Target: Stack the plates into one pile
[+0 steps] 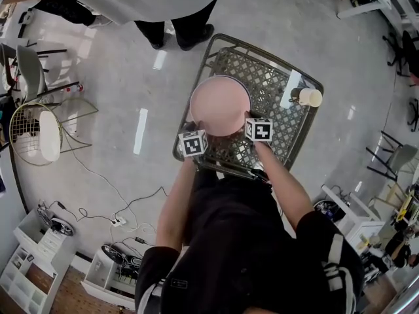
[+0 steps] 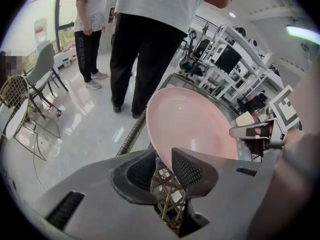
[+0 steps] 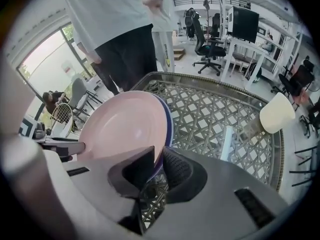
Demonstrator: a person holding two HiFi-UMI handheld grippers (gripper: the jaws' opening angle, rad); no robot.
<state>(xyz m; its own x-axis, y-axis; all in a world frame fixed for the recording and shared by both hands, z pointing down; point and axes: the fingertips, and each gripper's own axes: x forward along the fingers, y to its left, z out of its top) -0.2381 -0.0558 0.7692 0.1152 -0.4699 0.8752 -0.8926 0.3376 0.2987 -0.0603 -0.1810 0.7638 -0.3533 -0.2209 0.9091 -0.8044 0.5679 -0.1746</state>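
A pink plate point(image 1: 219, 103) lies on a woven metal table point(image 1: 278, 67), on top of a blue-rimmed plate point(image 3: 169, 121) whose edge shows under it in the right gripper view. My left gripper point(image 1: 193, 131) is at the pink plate's near left rim. In the left gripper view the pink plate point(image 2: 190, 124) reaches between the jaws of the left gripper point(image 2: 163, 156), and a gap shows beside it. My right gripper point(image 1: 252, 120) is at the near right rim. In its own view the right gripper point(image 3: 159, 151) has closed on the rims of the pink plate point(image 3: 125, 126) and the one beneath.
A cream cup point(image 1: 308, 97) lies on its side at the table's far right beside a white strip point(image 1: 290, 87). A person point(image 1: 177, 31) stands just beyond the table. A wire chair point(image 1: 39, 133) is at the left, and cables point(image 1: 118, 221) lie on the floor.
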